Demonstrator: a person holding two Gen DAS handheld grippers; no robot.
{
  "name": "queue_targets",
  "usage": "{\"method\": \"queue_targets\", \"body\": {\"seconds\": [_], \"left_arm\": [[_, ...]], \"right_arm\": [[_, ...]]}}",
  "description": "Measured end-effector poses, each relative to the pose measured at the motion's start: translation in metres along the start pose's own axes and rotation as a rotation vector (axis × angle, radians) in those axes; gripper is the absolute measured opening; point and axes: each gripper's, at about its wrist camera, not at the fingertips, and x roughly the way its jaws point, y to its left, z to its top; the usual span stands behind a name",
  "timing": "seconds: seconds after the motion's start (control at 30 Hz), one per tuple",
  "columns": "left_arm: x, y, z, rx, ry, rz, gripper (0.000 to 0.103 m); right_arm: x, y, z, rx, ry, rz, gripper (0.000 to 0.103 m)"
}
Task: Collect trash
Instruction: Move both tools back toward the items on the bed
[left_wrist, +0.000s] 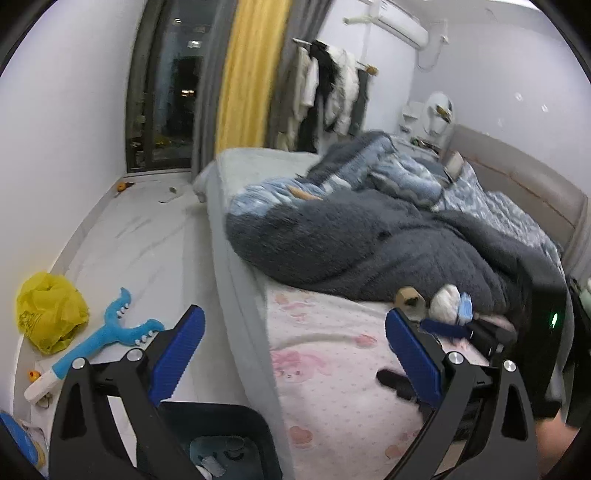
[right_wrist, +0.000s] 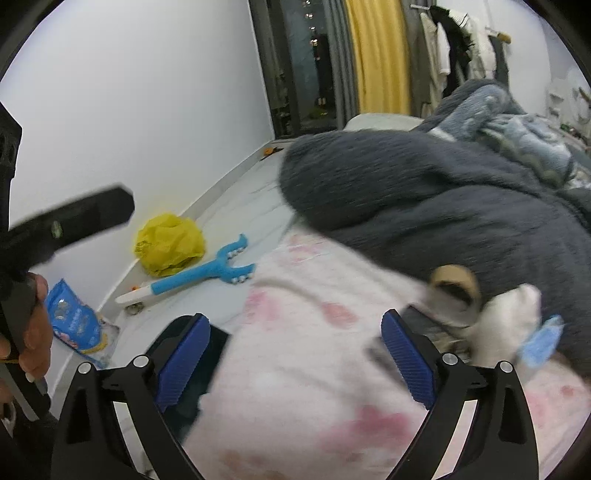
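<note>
A yellow bag (left_wrist: 50, 312) and a blue toy (left_wrist: 110, 332) lie on the floor by the wall, left of the bed (left_wrist: 332, 354). Both the left gripper (left_wrist: 295, 354) and right gripper (right_wrist: 295, 358) gape wide, holding nothing. On the pink sheet, against the grey blanket (left_wrist: 369, 247), sit a cardboard roll (left_wrist: 408, 297) and a white wad (left_wrist: 445, 301).

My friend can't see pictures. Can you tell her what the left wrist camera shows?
The open left gripper hangs over the edge of a bed with a pink sheet, where a cardboard roll and a white wad lie against a gray blanket. On the floor lie a yellow bag and a blue toy.
</note>
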Motion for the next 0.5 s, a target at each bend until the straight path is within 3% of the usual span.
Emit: {"method": "queue_targets", "body": {"seconds": [0.17, 0.5], "left_arm": [[0.026, -0.022, -0.007, 0.068, 0.062, -0.024, 0.099], [0.075, -0.059, -0.018, 0.111, 0.178, -0.127, 0.099]], "right_arm": [[-0.012, -0.034, 0.001, -0.002, -0.022, -0.034, 0.096], [-0.038, -0.104, -0.006, 0.016, -0.051, -0.098, 0.098]]}}
